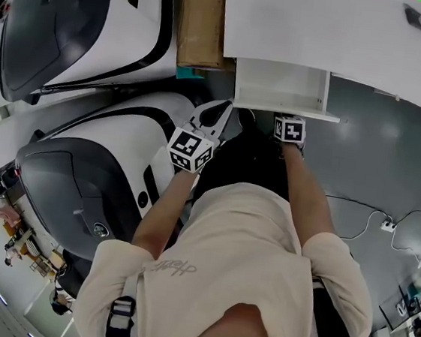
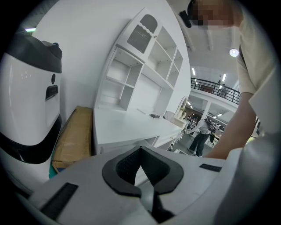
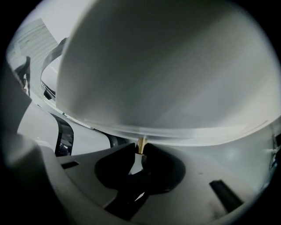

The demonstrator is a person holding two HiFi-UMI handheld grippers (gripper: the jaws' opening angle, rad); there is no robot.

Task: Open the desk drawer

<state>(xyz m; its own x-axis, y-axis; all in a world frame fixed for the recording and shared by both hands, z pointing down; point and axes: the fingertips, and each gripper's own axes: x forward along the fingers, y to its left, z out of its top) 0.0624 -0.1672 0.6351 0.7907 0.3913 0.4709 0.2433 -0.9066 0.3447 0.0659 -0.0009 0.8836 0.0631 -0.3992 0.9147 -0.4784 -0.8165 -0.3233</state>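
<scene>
A white desk (image 1: 339, 35) stands at the top of the head view. Its drawer (image 1: 280, 89) is pulled out toward me, and the front edge shows as a pale strip. My right gripper (image 1: 289, 129) is at that front. In the right gripper view the white drawer front (image 3: 167, 70) fills the picture, and the right gripper (image 3: 141, 151) is shut on the drawer's small brass knob (image 3: 141, 144). My left gripper (image 1: 213, 115) hangs left of the drawer, away from it. In the left gripper view the left gripper (image 2: 140, 151) is shut, with nothing between its tips.
Two large white-and-black machine housings (image 1: 84, 21) (image 1: 96, 174) crowd the left side. A brown cardboard box (image 1: 201, 19) leans beside the desk. A cable and power strip (image 1: 388, 224) lie on the grey floor at right. A white shelf unit (image 2: 145, 66) rises above the desk.
</scene>
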